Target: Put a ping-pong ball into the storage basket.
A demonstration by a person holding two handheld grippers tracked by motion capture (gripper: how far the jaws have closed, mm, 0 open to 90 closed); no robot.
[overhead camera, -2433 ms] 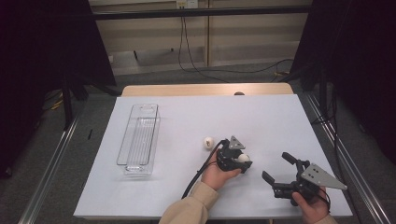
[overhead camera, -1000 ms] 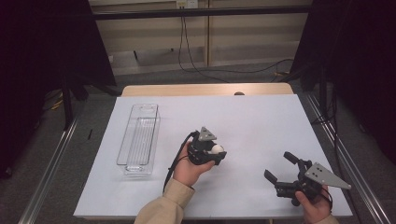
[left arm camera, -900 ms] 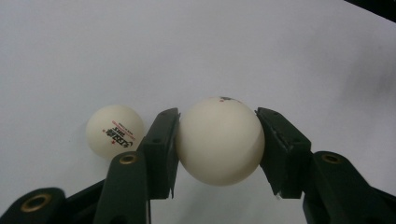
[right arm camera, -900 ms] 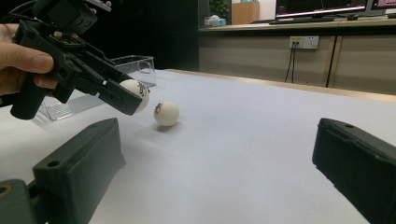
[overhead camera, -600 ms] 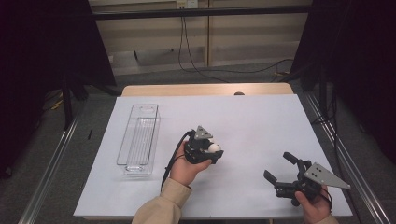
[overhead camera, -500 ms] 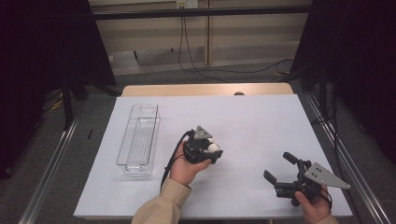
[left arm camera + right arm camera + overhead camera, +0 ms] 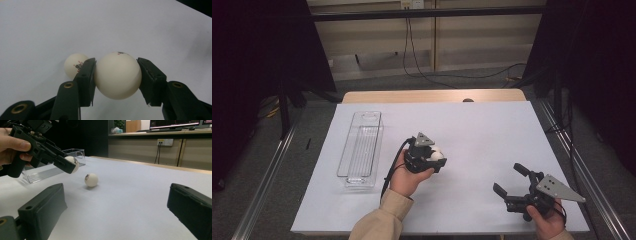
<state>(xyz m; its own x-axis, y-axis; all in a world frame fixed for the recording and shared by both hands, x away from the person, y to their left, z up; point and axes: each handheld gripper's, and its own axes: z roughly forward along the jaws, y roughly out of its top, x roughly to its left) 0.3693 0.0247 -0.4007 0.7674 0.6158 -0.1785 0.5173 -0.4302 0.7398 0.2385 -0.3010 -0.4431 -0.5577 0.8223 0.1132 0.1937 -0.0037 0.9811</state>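
A white ball [image 7: 117,75] is clamped in the left tongs [image 7: 117,75]; it should be carried level to the clear tray [image 7: 360,150]. The right tongs [image 7: 511,180] are held wide, empty.

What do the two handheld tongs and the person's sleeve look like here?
Both tongs are black with two blocky jaws. The left tongs carry a small grey three-cornered plate on top and trail a black cable along the forearm. The right tongs carry a larger grey triangular plate with small holes. A tan sleeve covers the left forearm.
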